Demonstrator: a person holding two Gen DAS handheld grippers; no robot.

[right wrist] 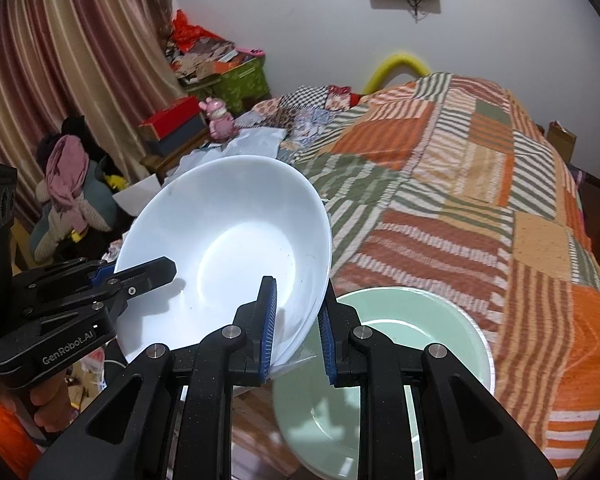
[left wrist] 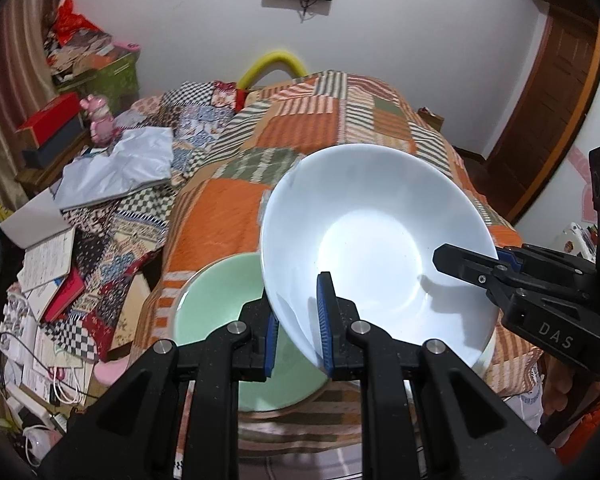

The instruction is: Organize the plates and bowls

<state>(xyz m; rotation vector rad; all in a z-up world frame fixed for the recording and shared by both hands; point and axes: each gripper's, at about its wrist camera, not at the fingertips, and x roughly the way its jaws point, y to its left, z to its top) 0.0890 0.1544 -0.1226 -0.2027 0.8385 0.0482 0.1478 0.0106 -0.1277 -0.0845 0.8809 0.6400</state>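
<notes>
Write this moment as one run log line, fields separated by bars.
left gripper shut on white bowl | right gripper shut on white bowl | green bowl below

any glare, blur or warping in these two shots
Left wrist: a bright patch washes out the white bowl centre, the right claw casts a shadow inside it, and the fisheye curves the door frame. Right wrist: the same glare, soft blur on the green bowl, curtains bowed.

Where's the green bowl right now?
The green bowl sits on the near edge of the patchwork quilt, just below the white bowl that both grippers hold. It lies lower left in the left wrist view, lower right in the right.
</notes>
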